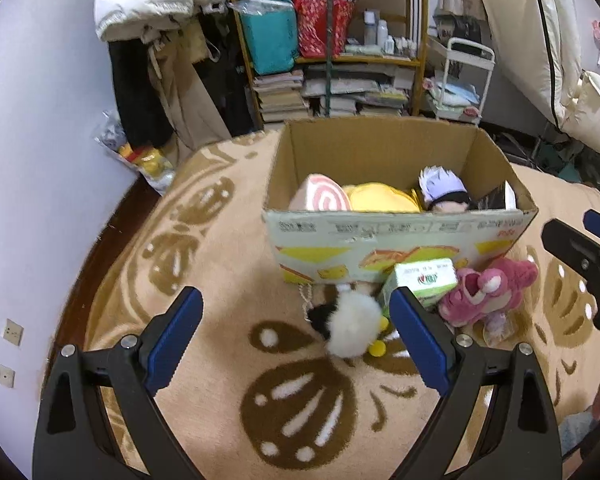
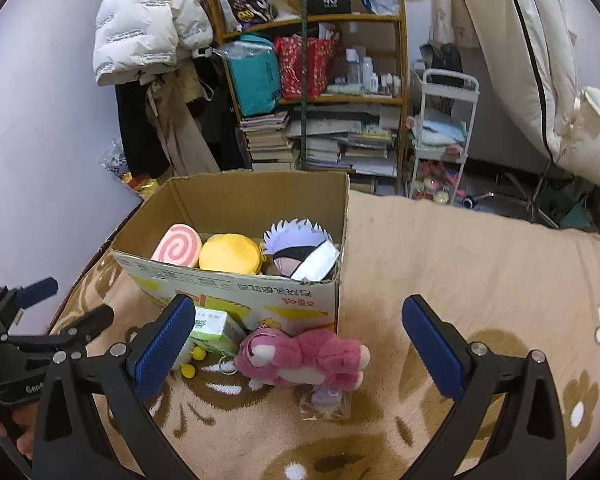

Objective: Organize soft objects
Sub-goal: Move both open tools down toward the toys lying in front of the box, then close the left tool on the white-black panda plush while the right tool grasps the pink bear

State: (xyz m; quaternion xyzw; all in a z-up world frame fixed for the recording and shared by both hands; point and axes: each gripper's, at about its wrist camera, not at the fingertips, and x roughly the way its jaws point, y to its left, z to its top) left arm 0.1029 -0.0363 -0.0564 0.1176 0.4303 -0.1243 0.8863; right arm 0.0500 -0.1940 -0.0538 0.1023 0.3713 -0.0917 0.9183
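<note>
An open cardboard box (image 1: 396,236) (image 2: 236,284) stands on a beige patterned blanket (image 1: 220,248). Inside it lie a pink swirl plush (image 2: 178,246), a yellow plush (image 2: 230,256) and a doll with pale purple hair (image 2: 300,246). In front of the box lie a white fluffy plush (image 1: 354,326), a green-and-white carton-shaped toy (image 1: 424,280) (image 2: 212,328) and a pink bear (image 1: 488,292) (image 2: 304,354). My left gripper (image 1: 295,296) (image 2: 80,298) hangs open above the white plush. The right gripper (image 2: 299,302) (image 1: 572,224) is open above the pink bear. Neither holds anything.
A small purple item in a clear bag (image 2: 326,398) lies just in front of the bear. Behind the box stand a cluttered shelf with book stacks (image 1: 332,92), hanging coats (image 1: 148,4) and a white cart (image 2: 440,136). A wall (image 1: 40,160) runs along the left.
</note>
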